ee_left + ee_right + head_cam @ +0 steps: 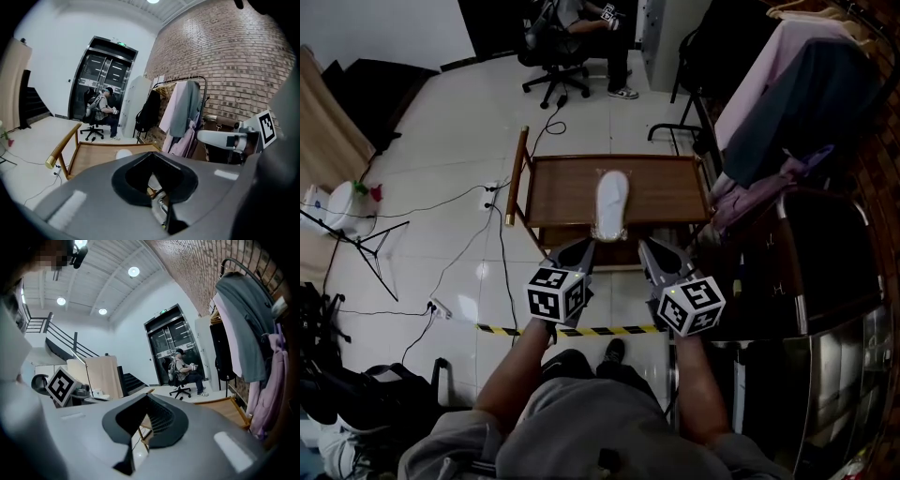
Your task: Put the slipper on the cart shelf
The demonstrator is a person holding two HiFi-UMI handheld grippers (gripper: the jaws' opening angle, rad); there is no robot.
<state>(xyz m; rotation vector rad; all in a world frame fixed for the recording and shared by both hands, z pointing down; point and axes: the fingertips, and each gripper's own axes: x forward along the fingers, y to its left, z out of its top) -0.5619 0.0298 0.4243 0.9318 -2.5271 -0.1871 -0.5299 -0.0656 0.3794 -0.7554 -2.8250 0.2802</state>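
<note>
The flat white slipper lay lengthwise on the top shelf of the brown wooden cart. At the cart's near edge, the left gripper and the right gripper each had jaws pressed together, empty.

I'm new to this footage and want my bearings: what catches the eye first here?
A white slipper lies on the shelf of the wooden cart, centre of the head view. Just short of it, the left gripper and right gripper hover side by side, both shut and empty. At the right hang clothes.

Slipper on cart shelf
</note>
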